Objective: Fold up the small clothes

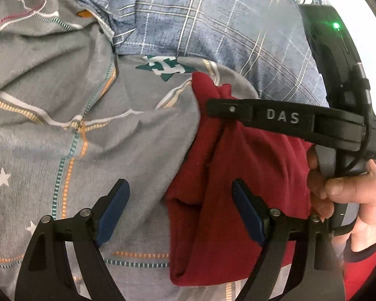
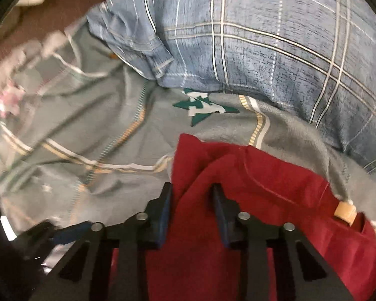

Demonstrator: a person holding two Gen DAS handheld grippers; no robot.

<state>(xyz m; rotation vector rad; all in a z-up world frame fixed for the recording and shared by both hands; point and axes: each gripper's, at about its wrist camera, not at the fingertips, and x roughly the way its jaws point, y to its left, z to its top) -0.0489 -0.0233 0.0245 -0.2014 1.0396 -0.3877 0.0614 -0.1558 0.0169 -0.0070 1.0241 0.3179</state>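
My right view was smeared along its left side, so the pale fabric (image 2: 15, 57) and brown surface (image 2: 37, 25) up there gave me little I could read. The dark shape in its lower left corner looked like my left gripper (image 2: 37, 235), but its fingers were too blurred to judge from that side.

The red garment (image 1: 238, 175) lay bunched on the grey sheet (image 1: 62, 125), right of centre in the left view, its long axis running from near me away toward the blue plaid pillow (image 1: 213, 25). Its far end rose into a peak where my right gripper (image 1: 213, 107) reached in from the right; that gripper's body hid part of the cloth, as did my right hand (image 1: 351, 200).

In the right view, the right gripper (image 2: 191, 200) had a narrow gap between its fingers with a red fold (image 2: 238, 175) standing in it; I could not tell whether it was actually pinched. A tan label (image 2: 344, 210) showed at the cloth's right edge.

My left gripper (image 1: 180, 200) stood wide apart, gripping nothing, one finger over the sheet and one over the red cloth.

The sheet lay open to the left; the pillow closed off the far side.
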